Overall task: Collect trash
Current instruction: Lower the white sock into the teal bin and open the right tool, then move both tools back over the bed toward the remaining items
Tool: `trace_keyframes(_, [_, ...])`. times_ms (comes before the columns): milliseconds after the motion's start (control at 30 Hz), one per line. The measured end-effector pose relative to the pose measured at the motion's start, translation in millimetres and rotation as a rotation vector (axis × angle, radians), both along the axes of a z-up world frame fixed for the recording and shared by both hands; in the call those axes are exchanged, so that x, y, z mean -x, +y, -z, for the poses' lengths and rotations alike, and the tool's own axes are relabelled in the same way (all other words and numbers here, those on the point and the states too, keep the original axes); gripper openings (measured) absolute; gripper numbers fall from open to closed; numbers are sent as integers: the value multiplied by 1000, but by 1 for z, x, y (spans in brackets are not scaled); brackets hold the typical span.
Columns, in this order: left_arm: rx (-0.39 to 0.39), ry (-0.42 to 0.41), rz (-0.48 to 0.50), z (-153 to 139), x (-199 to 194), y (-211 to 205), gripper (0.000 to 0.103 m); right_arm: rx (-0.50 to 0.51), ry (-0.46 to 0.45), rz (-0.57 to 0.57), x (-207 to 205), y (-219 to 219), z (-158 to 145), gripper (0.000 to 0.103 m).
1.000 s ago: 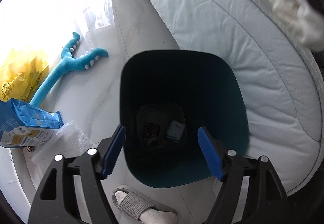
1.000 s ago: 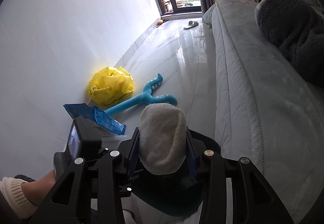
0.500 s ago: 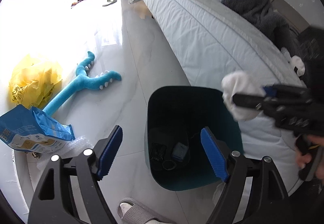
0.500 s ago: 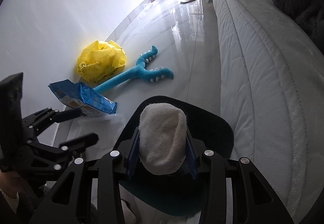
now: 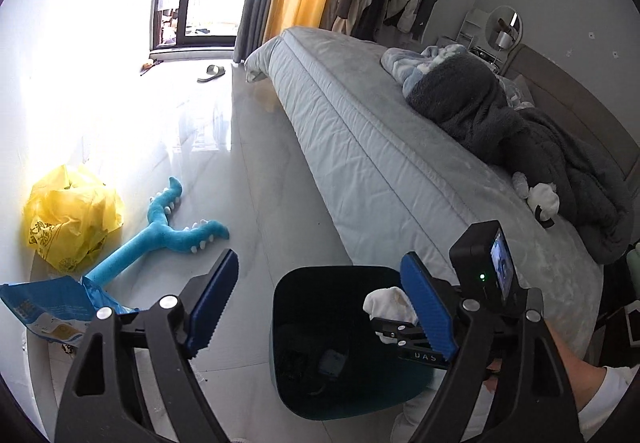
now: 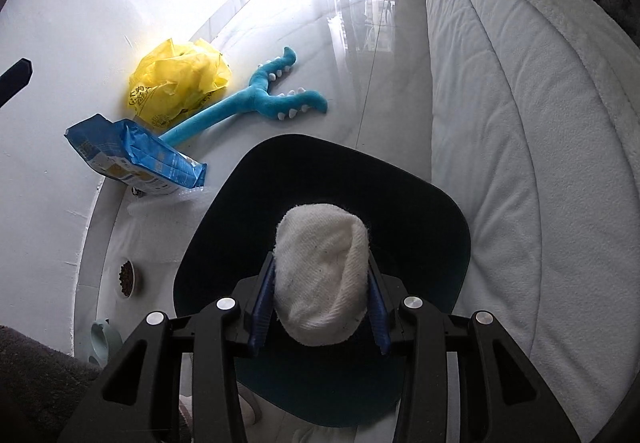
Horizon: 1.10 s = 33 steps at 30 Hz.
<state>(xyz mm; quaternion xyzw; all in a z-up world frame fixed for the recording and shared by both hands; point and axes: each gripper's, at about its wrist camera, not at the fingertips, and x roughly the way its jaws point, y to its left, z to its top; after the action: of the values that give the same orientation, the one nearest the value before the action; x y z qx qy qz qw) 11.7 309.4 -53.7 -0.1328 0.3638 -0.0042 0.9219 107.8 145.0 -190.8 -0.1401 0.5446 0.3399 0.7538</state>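
Observation:
A dark teal trash bin (image 5: 320,295) (image 6: 432,211) stands on the floor beside the bed, with a few items at its bottom. My right gripper (image 6: 322,293) is shut on a white sock (image 6: 322,283) and holds it over the bin's opening. The sock (image 5: 386,303) and the right gripper also show in the left wrist view, above the bin's right rim. My left gripper (image 5: 320,303) is open and empty, above and behind the bin.
A yellow plastic bag (image 6: 180,83), a blue packet (image 6: 136,159), a blue plush toy (image 6: 256,103) and clear wrap lie by the wall. A pet food bowl (image 6: 127,277) sits near the wall. The bed (image 5: 380,147) with dark blankets runs along the right.
My left gripper has pulled up and back from the bin, tilting toward the room. My right gripper has carried the sock forward and down over the bin's opening.

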Motion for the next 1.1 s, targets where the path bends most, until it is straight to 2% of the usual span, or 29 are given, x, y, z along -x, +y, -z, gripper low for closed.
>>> trace_keyframes(267, [-33, -48, -1, -17, -5, -11, 85, -29, -9, -14, 4, -10, -18, 64])
trace_keyframes(700, [-81, -119, 54, -45, -26, -65, 85, -170, -113, 11, 1, -64, -88, 68])
trace_keyframes(1100, [-61, -98, 119, -44, -69, -118, 87, -229, -190, 122, -30, -137, -122, 70])
